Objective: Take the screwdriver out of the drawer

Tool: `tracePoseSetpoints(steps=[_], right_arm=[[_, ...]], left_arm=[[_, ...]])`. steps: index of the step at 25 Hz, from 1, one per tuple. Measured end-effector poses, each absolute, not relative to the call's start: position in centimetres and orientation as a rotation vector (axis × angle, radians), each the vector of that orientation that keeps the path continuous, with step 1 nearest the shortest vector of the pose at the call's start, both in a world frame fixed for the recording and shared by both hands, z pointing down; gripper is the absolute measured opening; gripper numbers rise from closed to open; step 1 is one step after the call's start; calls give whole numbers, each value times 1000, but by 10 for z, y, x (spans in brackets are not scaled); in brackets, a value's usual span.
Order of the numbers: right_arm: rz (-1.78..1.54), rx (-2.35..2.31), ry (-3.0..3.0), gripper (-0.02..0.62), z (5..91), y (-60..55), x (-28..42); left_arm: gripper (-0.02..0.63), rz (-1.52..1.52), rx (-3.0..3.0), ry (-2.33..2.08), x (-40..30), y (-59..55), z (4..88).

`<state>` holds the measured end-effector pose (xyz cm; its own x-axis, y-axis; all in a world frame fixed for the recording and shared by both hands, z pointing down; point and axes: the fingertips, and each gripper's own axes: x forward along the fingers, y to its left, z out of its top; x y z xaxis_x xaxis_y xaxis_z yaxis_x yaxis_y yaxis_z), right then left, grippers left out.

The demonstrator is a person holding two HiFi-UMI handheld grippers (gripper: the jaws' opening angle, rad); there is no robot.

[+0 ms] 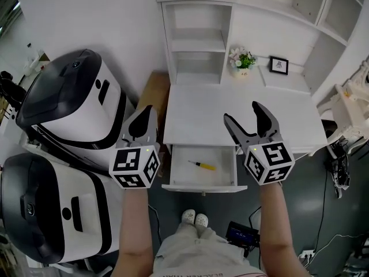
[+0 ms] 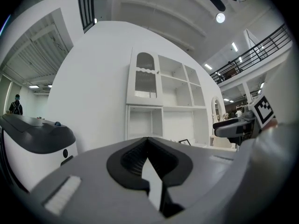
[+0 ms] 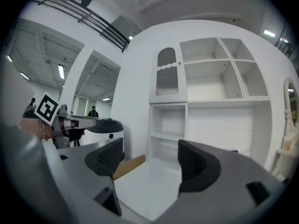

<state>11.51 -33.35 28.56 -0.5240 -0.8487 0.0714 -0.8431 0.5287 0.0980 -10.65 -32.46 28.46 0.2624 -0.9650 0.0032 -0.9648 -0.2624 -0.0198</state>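
Lying near 9-to-3 in the open drawer (image 1: 222, 176), the screwdriver (image 1: 202, 165) sits about 7 o'clock from the wide-open, empty right gripper (image 1: 242, 113), seemingly the nearer, and 4 o'clock from the closed-up left gripper (image 1: 145, 112).

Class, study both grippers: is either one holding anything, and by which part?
Nothing is held. The left gripper is shut on nothing, the right gripper is open and empty; the screwdriver lies untouched in the drawer.
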Motion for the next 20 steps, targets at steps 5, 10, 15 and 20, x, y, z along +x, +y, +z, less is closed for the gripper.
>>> tracePoseSetpoints(steps=[5, 10, 15, 20], right_arm=[[-1, 1441, -2606, 356, 320, -341, 109], [97, 1421, -2546, 356, 366, -345, 110], [189, 1353, -2484, 356, 412, -342, 108], [276, 1282, -2422, 356, 460, -333, 99]], left_arm=[[3, -75, -2534, 1908, -108, -335, 313], [3, -145, -2588, 1917, -107, -339, 350], [3, -206, -2629, 1955, -112, -338, 387], [3, -280, -2683, 1968, -117, -334, 426]])
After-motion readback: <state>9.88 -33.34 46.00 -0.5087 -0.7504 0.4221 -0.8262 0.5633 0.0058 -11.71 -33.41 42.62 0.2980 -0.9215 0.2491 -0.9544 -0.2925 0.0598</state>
